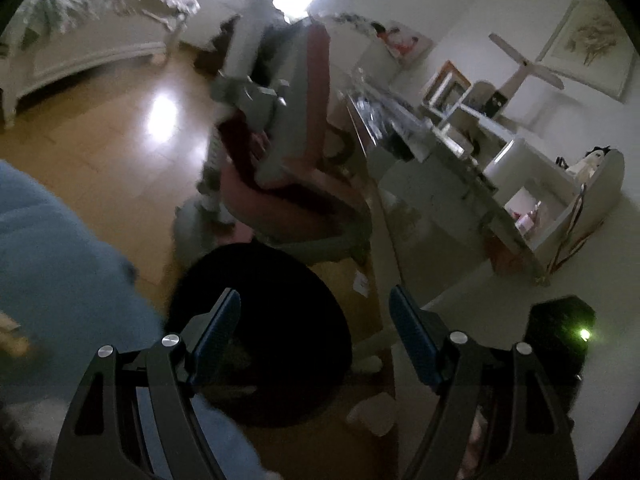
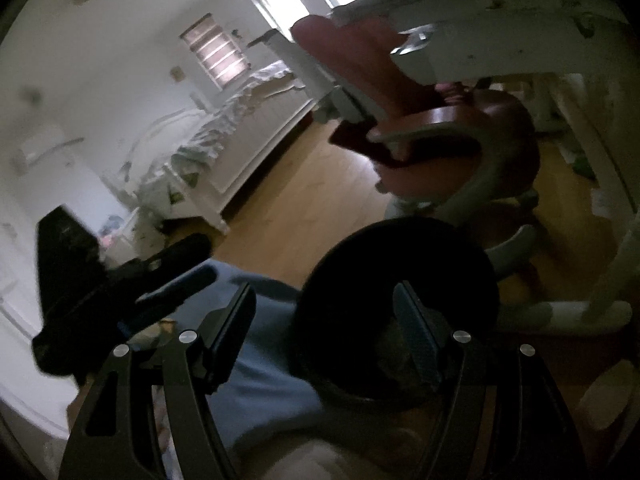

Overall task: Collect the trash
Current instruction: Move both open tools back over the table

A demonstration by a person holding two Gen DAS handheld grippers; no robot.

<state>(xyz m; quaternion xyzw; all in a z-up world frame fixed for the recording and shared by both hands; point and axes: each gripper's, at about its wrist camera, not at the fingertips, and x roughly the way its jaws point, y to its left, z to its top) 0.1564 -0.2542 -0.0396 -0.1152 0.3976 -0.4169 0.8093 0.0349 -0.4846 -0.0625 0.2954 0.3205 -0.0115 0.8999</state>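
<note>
Both grippers stand spread wide with nothing between their ribbed blue pads. The left gripper (image 1: 314,320) hangs above a round black bin (image 1: 264,328), its dark mouth just ahead. The right gripper (image 2: 324,316) hovers over the same bin (image 2: 400,300). Glossy wooden floor (image 1: 120,140) lies open beyond, to the left; a red chair (image 1: 288,184) crowds in ahead, by the white counter (image 1: 432,184).

Right gripper over a black bin

The right gripper (image 2: 324,320) hung with jaws apart above the round black bin (image 2: 396,280); the left gripper (image 2: 176,264) showed beside it, blurred.
</note>
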